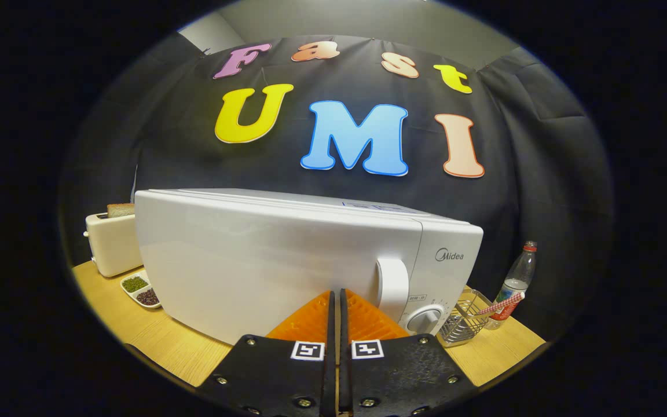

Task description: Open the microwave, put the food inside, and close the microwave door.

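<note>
This is a staged kitchen corner set up inside a recording booth, not a lived-in home. A black cloth wall [542,145] hangs as a backdrop, with plain grey room wall [368,23] showing above it. A pale wooden surface [177,347] carries kitchen goods around a white boxy microwave oven [264,266], its door shut. To the left of the microwave stands a cream toaster [112,243] with a slice of brown bread [120,209] in its slot, and before that a white two-part dish [139,288] of green and dark beans. To the right of the microwave sit a wire metal basket [465,321] and a clear plastic bottle [517,284].
</note>
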The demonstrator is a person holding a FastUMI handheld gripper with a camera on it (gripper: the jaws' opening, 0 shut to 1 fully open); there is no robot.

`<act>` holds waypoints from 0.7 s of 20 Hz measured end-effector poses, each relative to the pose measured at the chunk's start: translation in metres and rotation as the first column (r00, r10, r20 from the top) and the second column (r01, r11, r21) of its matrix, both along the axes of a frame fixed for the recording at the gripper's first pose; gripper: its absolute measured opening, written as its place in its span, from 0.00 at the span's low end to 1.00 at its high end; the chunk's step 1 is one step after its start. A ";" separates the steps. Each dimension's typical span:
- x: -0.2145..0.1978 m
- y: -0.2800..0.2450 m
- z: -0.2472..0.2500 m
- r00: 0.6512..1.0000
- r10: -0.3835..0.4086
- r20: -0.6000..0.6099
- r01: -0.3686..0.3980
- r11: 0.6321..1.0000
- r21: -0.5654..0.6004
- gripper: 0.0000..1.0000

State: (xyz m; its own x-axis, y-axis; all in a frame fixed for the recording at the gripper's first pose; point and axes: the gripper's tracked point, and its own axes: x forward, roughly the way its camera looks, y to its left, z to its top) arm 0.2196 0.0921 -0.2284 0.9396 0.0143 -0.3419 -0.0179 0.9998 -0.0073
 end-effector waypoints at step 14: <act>-0.208 0.038 0.140 0.957 0.231 0.173 -0.255 0.957 0.136 0.03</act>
State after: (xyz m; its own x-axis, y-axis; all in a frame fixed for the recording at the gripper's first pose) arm 0.0111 0.1306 -0.0884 0.9420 0.2902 -0.1686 -0.2713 0.9542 0.1263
